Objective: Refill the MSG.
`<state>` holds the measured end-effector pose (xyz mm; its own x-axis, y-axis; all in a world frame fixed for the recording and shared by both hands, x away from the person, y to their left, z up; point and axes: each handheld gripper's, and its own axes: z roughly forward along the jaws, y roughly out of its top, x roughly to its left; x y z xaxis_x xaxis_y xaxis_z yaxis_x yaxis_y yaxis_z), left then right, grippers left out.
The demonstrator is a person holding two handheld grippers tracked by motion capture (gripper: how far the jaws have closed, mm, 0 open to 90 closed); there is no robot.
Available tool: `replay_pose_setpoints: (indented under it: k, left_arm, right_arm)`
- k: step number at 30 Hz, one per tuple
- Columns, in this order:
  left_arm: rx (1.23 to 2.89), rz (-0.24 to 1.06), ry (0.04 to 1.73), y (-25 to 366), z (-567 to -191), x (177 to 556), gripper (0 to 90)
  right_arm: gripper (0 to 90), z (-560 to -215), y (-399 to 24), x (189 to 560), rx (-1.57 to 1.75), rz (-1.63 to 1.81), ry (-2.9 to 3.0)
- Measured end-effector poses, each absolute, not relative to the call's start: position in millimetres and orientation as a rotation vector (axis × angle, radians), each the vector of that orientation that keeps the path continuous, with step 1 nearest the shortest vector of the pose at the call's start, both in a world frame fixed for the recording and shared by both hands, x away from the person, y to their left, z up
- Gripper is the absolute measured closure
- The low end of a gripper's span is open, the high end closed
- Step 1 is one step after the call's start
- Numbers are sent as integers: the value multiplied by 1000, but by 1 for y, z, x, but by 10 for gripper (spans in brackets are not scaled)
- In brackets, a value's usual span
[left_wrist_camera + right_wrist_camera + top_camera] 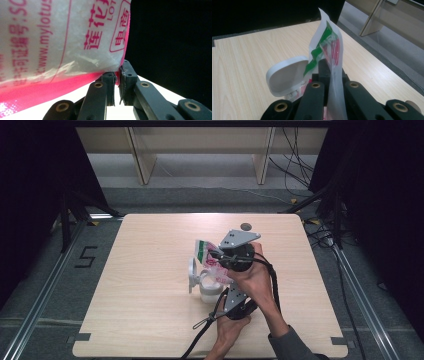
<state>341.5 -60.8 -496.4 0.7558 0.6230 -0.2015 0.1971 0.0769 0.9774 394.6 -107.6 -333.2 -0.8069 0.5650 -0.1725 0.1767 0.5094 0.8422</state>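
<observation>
A plastic bag (212, 261) with pink print, a green top band and white grains inside hangs tilted over a white tub (210, 291) whose hinged lid (192, 273) stands open. My right gripper (216, 255) is shut on the bag's upper part; in the right gripper view the bag (329, 47) rises between the jaws of the right gripper (328, 72), with the lid (287, 75) beyond. My left gripper (227, 289) comes up from below. In the left gripper view the bag (62, 37) is pinched at its pink bottom corner by the left gripper (118, 75).
The light wooden table (150, 310) has bare surface on all sides of the tub. A small dark round disc (245, 226) lies near the far edge. Beyond the table are shelf legs (141, 160) and floor cables (300, 165).
</observation>
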Motion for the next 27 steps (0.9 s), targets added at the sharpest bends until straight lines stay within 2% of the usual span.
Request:
replay_pose_setpoints:
  k: [27]
  left_arm:
    - [1462,341,690,-63,-497,344,835]
  right_arm:
    - [891,-333,-105,394,621,1204,2329]
